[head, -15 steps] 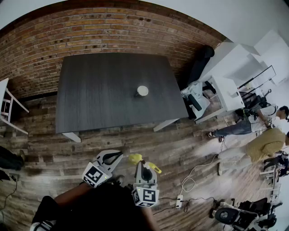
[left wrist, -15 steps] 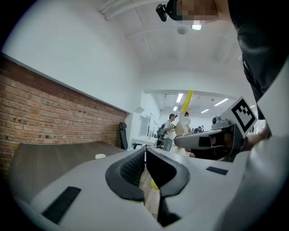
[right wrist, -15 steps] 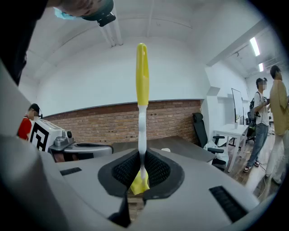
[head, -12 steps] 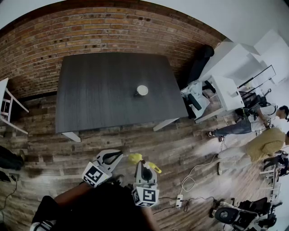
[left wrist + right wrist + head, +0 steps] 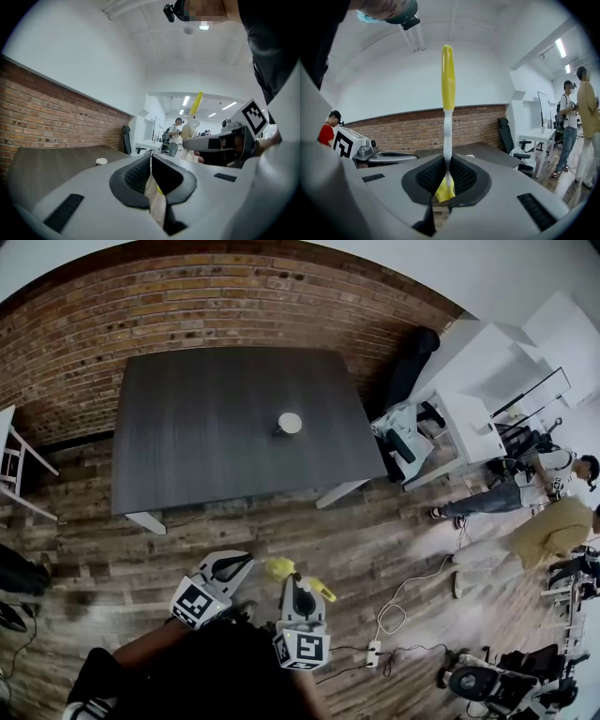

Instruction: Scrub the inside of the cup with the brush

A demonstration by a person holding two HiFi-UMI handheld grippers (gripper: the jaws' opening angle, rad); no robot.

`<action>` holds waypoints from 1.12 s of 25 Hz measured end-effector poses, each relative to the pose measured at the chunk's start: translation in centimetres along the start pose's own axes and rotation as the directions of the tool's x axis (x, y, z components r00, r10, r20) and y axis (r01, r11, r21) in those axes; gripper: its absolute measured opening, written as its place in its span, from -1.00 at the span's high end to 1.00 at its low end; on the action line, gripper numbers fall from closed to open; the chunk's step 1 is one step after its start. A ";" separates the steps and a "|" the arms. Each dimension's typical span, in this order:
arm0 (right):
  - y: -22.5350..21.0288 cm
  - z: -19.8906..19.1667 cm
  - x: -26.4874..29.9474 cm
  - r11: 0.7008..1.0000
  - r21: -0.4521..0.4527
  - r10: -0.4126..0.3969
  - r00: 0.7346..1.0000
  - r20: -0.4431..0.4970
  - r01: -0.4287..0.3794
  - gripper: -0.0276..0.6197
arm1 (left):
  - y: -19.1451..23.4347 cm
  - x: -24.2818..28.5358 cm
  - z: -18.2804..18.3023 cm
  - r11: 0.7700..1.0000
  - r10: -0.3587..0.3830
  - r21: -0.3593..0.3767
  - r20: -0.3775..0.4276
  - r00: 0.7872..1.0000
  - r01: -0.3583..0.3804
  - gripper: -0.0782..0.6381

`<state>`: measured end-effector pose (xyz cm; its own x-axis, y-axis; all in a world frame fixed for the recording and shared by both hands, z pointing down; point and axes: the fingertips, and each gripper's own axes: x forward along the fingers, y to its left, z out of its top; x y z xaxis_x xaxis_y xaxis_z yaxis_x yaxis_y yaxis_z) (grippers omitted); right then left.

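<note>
Red-brown brick wall point(image 5: 187, 306) stands far ahead of both grippers, behind a dark grey rectangular table point(image 5: 206, 446) on a wood-plank floor point(image 5: 112, 549).

Nearest the person on the left, the white left gripper point(image 5: 242, 563), with black pads and a square-marker cube point(image 5: 195, 604), is held over the floor and aims toward the table. In the left gripper view its jaws are pressed together, with nothing between the pads.

Just beside it on the right, the white right gripper point(image 5: 298, 587) also hangs over the floor short of the table. Its jaws pinch the thin white stem of a long brush point(image 5: 447, 79) with a yellow plastic handle. In the right gripper view the handle rises almost upright above the jaws and the yellow head sits just below the pads. The left gripper view shows that handle sticking up above the right gripper.

The small white round cup point(image 5: 290, 424) stands upright on the table, toward its right half. It is ahead of both grippers and well apart from them, with bare floor between. Neither gripper nor the brush touches it.

Further right of the right gripper, well apart, are a black office chair point(image 5: 412, 362), white desks point(image 5: 487, 381), a white cable point(image 5: 403, 601) on the floor and two standing people point(image 5: 553, 535).
</note>
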<state>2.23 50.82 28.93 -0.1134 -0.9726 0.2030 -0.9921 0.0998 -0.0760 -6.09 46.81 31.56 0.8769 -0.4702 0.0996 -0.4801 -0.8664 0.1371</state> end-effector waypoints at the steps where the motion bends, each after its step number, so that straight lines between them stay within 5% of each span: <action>1: -0.2 0.0 -0.2 1.000 0.000 0.000 1.000 0.003 0.000 0.77 | -0.3 0.1 -0.1 1.000 0.001 -0.001 -0.003 1.000 -0.001 0.67; 20: -7.4 -0.9 -3.2 0.998 -0.001 0.056 0.998 0.016 -0.056 0.77 | -5.6 4.5 -2.2 0.997 0.080 0.022 -0.060 0.995 -0.079 0.67; 28: -8.7 -0.9 -0.8 0.999 0.020 0.045 0.999 0.005 -0.045 0.77 | -4.4 6.8 -2.5 0.998 0.060 0.000 -0.075 0.995 -0.060 0.67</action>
<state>10.87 50.90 30.36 -0.1577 -0.9681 0.1947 -0.9847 0.1394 -0.1042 1.95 47.89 34.09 0.8426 -0.5071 0.1813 -0.5317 -0.8368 0.1307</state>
